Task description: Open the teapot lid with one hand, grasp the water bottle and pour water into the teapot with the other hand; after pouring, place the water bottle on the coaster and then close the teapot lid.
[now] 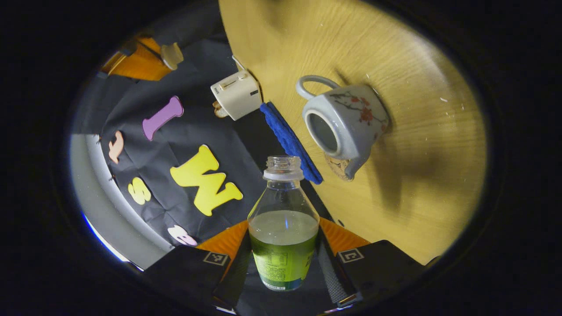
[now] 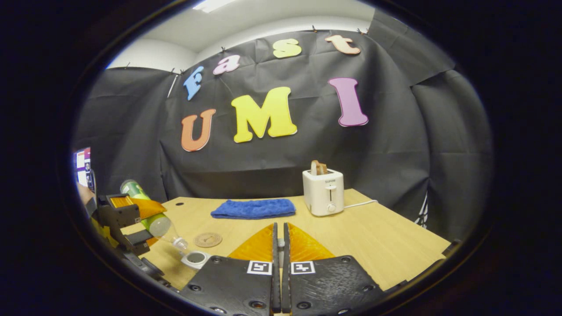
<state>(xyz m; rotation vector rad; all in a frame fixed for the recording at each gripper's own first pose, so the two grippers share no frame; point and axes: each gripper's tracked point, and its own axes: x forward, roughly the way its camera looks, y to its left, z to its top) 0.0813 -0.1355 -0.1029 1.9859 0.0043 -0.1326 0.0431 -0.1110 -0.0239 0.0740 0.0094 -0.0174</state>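
My left gripper (image 1: 283,230) is shut on a clear, uncapped water bottle (image 1: 283,245) with a green label, partly full. In the right gripper view that left gripper (image 2: 151,224) holds the bottle (image 2: 153,219) tilted, its mouth close above the open top of the teapot (image 2: 196,258). The pale grey, flower-painted teapot (image 1: 347,125) stands lidless on the wooden table (image 1: 417,131). A round coaster (image 2: 208,239) lies just behind it. My right gripper (image 2: 279,235) is shut, with a sliver of the pale teapot lid (image 2: 279,244) between its fingers; the rest of the lid is hidden.
A folded blue cloth (image 2: 253,208) lies at the back of the table, and a white toaster (image 2: 323,192) holding bread stands to its right with its cord (image 2: 360,203) trailing off. A sleeve (image 2: 83,193) shows at the far left behind the left gripper.
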